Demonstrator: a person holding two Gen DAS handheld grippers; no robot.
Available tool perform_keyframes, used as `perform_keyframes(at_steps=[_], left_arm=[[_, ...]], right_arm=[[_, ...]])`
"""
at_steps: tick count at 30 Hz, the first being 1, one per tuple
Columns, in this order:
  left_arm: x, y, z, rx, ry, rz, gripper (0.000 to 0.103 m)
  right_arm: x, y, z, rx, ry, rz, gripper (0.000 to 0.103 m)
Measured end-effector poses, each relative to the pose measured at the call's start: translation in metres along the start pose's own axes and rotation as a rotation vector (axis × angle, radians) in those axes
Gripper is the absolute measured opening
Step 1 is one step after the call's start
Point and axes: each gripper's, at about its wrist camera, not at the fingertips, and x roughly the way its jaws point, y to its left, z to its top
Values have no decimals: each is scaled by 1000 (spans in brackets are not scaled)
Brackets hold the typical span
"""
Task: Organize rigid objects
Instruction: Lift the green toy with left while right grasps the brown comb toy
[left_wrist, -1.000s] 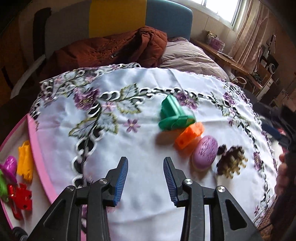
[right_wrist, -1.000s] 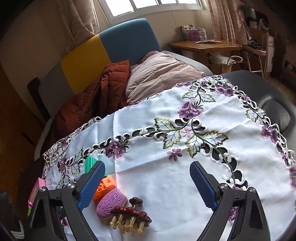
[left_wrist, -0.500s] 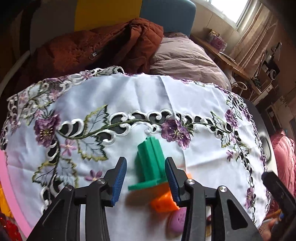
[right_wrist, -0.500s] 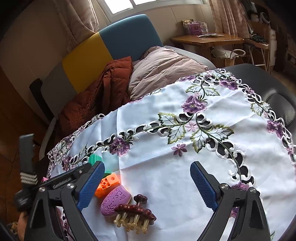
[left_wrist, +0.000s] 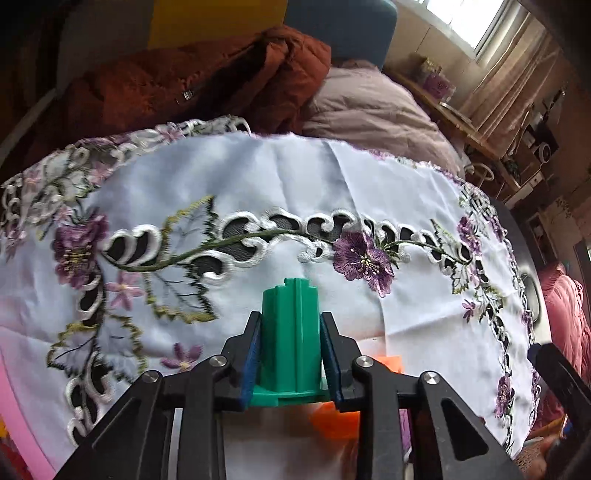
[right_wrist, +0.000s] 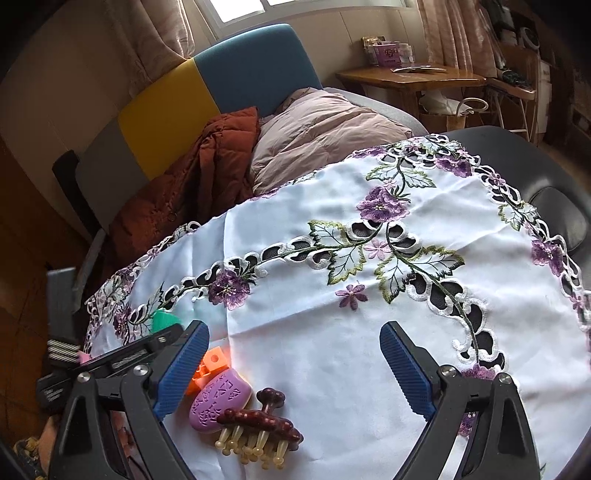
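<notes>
My left gripper (left_wrist: 290, 354) is shut on a green plastic block (left_wrist: 290, 332), its blue pads pressed on both sides; the block's top also shows in the right wrist view (right_wrist: 162, 319). An orange block (left_wrist: 334, 421) lies just behind and right of it, also in the right wrist view (right_wrist: 210, 363). My right gripper (right_wrist: 293, 365) is open and empty above the white embroidered cloth (right_wrist: 369, 332). Near its left finger lie a purple oval piece (right_wrist: 218, 400) and a brown massage comb (right_wrist: 258, 430).
A pink tray edge (left_wrist: 14, 417) shows at the far left. Beyond the table are a rust jacket (right_wrist: 207, 173), a mauve pillow (right_wrist: 321, 133) and a blue-yellow headboard. A wooden desk (right_wrist: 413, 74) stands at the back right.
My left gripper moved forward over the green block and closed on it. The right gripper stayed open and shifted only slightly.
</notes>
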Motion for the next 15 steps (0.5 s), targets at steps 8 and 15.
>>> perform_keyframes(at_steps=[8, 15], left_arm=[[-50, 22, -55, -10, -43, -8, 30], [-70, 16, -122, 27, -1, -56, 30]], right_arm=[[6, -2, 0, 5, 23, -4, 94], [16, 4, -6, -13, 98, 46, 94]])
